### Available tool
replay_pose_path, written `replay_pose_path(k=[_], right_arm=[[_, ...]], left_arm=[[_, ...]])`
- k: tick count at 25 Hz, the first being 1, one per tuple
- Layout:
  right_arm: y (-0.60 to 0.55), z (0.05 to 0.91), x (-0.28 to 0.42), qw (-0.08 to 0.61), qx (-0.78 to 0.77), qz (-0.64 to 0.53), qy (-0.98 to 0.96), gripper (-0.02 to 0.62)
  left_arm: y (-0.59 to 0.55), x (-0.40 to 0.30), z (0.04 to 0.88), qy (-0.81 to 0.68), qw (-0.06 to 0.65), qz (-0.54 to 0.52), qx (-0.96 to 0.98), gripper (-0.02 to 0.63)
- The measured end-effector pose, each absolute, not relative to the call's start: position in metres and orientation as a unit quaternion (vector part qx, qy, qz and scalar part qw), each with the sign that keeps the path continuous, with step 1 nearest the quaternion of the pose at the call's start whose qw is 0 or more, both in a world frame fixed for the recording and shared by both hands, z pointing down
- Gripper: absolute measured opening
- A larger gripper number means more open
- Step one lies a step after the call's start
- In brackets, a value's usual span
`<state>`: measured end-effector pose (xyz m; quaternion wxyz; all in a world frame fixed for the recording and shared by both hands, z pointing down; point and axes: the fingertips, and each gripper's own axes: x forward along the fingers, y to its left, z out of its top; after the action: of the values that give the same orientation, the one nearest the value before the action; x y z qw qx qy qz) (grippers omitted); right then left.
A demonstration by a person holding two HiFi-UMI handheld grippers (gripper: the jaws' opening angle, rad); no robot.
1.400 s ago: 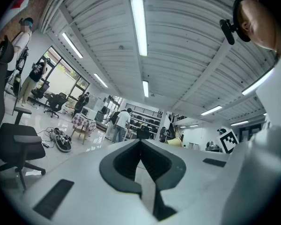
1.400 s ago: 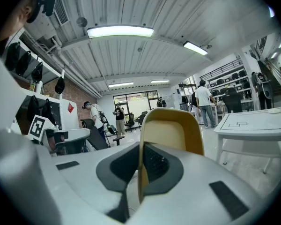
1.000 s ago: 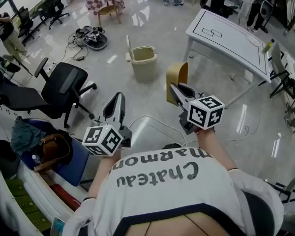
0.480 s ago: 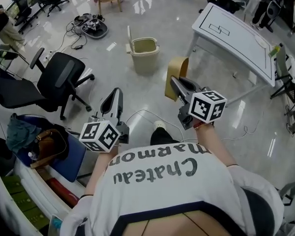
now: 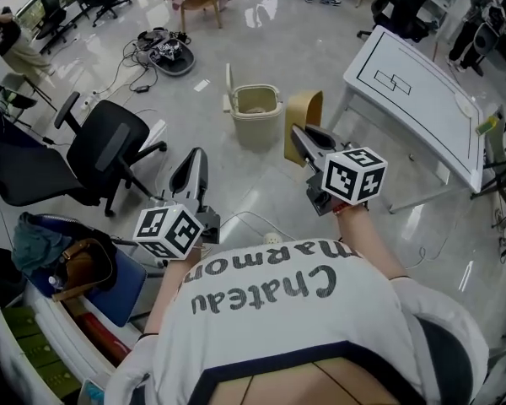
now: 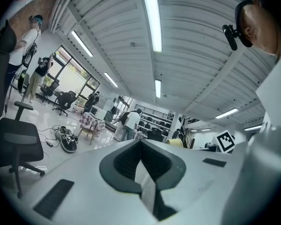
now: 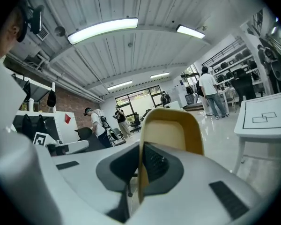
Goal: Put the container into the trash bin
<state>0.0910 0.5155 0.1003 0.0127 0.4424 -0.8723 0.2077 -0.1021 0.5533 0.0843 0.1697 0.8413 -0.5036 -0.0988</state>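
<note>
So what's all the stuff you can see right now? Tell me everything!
trash bin: one, beige, lid up, on the floor ahead
container: one, tan, held up in the right gripper
table: one, white, on the right
office chair: one close by, black, on the left
cabled device: one, dark, on the floor far ahead
bag: one, brown, lower left
people: several, at the room's far edges
left gripper: one, grey and white, fingers shut, empty
right gripper: one, grey and white, fingers shut on the container
</note>
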Motion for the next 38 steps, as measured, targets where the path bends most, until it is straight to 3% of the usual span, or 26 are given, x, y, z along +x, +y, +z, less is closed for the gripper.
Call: replay_pose_path(k=[12,38], right_arm=[[0.404,0.072,0.1,-0.007,0.409,0.184,-0.894,0.035],[0.299,0.171,0.091,0.044,0.432,0.283,-0.855,0.035]], left_arm=[[0.457,-0.093,0.077,-0.54,0.163,-0.122,0.817,0.023],[0.328,-0.084,0.162,-0.495,0.25,-0.072,0.829,0.023]])
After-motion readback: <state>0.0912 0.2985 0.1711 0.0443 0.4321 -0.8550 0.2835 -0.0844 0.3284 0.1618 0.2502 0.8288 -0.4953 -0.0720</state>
